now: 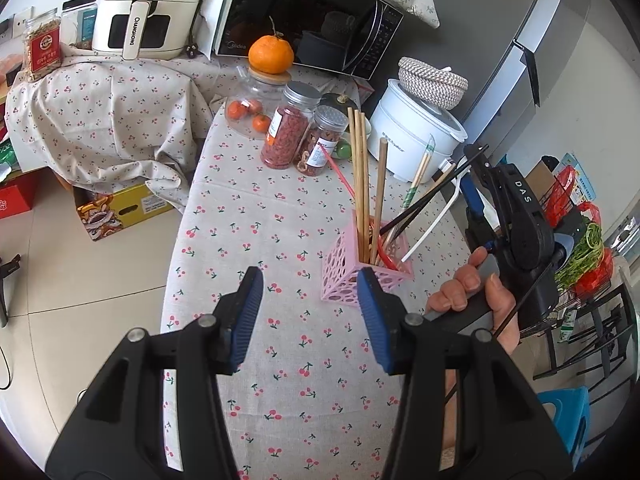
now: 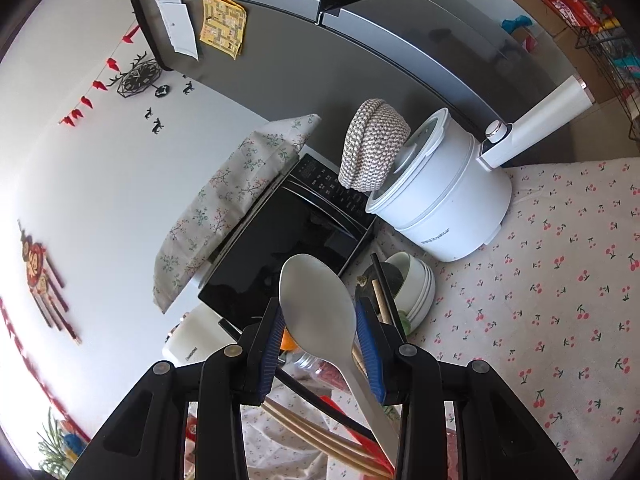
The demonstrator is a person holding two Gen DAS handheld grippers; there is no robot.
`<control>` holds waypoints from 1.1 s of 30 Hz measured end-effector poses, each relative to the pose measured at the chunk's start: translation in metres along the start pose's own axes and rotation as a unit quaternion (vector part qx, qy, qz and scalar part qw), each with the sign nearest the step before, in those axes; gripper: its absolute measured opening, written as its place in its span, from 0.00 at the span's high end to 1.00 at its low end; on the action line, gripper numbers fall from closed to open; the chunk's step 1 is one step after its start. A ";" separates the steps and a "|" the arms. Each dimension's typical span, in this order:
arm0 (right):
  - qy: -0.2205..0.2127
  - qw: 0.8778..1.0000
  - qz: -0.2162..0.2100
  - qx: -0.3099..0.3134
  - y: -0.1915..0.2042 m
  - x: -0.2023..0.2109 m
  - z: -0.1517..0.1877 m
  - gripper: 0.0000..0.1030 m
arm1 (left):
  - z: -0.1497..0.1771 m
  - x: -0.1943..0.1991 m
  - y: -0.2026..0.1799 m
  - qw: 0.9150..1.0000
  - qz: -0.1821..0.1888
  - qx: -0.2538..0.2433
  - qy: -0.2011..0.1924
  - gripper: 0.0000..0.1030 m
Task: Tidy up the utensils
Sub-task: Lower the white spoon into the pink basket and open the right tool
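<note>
While the left gripper (image 1: pixel 310 316) waits with its jaws spread and nothing between them, the pink holder (image 1: pixel 366 266) of chopsticks (image 1: pixel 362 184) stands just past its right jaw. From the right wrist, the right gripper (image 2: pixel 320 344) pinches a white spoon (image 2: pixel 320 312), bowl poking beyond the jaws, likely bound for that holder.

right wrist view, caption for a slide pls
Right gripper shut on a spoon, white cooker beyond.
</note>
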State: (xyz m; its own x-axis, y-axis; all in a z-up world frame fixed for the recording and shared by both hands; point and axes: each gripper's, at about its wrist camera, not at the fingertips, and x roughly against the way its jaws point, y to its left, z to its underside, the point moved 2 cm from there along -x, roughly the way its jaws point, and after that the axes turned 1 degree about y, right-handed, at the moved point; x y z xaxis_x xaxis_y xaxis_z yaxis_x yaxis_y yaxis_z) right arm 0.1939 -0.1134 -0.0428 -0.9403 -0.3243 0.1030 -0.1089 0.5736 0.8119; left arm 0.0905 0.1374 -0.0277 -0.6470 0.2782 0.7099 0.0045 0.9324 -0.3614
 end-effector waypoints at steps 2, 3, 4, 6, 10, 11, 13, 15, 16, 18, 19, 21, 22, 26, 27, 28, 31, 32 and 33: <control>0.001 1.000 0.008 0.011 -0.003 -0.001 0.007 0.64 | -0.001 0.000 0.000 1.000 0.001 0.001 -0.002 0.51; 0.004 1.000 0.012 0.013 -0.006 -0.002 0.011 0.64 | -0.001 0.000 -0.001 1.000 0.001 0.001 -0.002 0.51; 0.008 1.000 0.015 0.013 -0.010 -0.002 0.016 0.64 | -0.001 -0.001 -0.002 1.000 0.001 0.000 -0.002 0.51; 0.018 1.000 0.019 0.011 -0.015 -0.002 0.025 0.64 | 0.000 -0.002 -0.003 1.000 0.001 -0.003 0.000 0.51; 0.031 0.999 0.024 0.025 -0.018 0.003 0.038 0.63 | 0.001 -0.006 -0.004 1.000 0.004 0.001 0.007 0.51; 0.035 0.999 0.022 0.027 -0.018 0.004 0.039 0.62 | 0.001 -0.006 -0.004 1.000 0.003 0.001 0.008 0.51; 0.041 0.999 0.024 0.028 -0.018 0.006 0.041 0.61 | 0.001 -0.007 -0.005 1.000 0.002 -0.001 0.008 0.51; 0.047 0.998 0.024 0.028 -0.017 0.008 0.039 0.59 | 0.001 -0.008 -0.006 1.000 -0.001 -0.002 0.008 0.51; 0.049 0.998 0.025 0.028 -0.016 0.009 0.038 0.53 | 0.001 -0.008 -0.006 1.000 -0.002 -0.002 0.009 0.51; 0.051 0.998 0.025 0.027 -0.013 0.013 0.033 0.48 | 0.002 -0.010 -0.007 1.000 -0.007 -0.004 0.010 0.51; 0.053 0.998 0.026 0.028 -0.011 0.015 0.030 0.47 | 0.002 -0.012 -0.007 1.000 -0.011 -0.006 0.012 0.51; 0.057 0.997 0.029 0.032 -0.007 0.020 0.024 0.46 | 0.002 -0.015 -0.007 1.000 -0.015 -0.007 0.018 0.51; 0.061 0.997 0.032 0.036 -0.004 0.023 0.021 0.44 | 0.003 -0.017 -0.008 1.000 -0.016 -0.008 0.021 0.51; 0.086 0.993 0.056 0.062 0.010 0.033 0.007 0.37 | 0.005 -0.020 -0.016 0.999 -0.023 -0.020 0.030 0.44; 0.095 0.991 0.064 0.070 0.014 0.036 0.004 0.35 | 0.006 -0.021 -0.019 0.999 -0.026 -0.025 0.030 0.40; 0.105 0.989 0.071 0.081 0.016 0.038 0.001 0.32 | 0.008 -0.021 -0.022 0.999 -0.029 -0.030 0.030 0.36; 0.139 0.978 0.103 0.117 0.022 0.045 -0.008 0.31 | 0.011 -0.020 -0.032 0.998 -0.041 -0.043 0.030 0.28; 0.149 0.974 0.112 0.127 0.022 0.048 -0.010 0.28 | 0.013 -0.020 -0.035 0.998 -0.045 -0.045 0.030 0.26; 0.159 0.969 0.125 0.140 0.023 0.052 -0.012 0.27 | 0.014 -0.020 -0.038 0.997 -0.049 -0.046 0.030 0.24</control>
State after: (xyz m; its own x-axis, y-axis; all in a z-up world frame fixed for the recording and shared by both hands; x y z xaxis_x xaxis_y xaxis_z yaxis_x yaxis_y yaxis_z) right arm 0.1459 -0.1261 -0.0116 -0.8063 -0.3393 0.4844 -0.0156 0.8309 0.5562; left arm 0.0922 0.0935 -0.0366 -0.6017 0.1944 0.7747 0.0148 0.9725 -0.2326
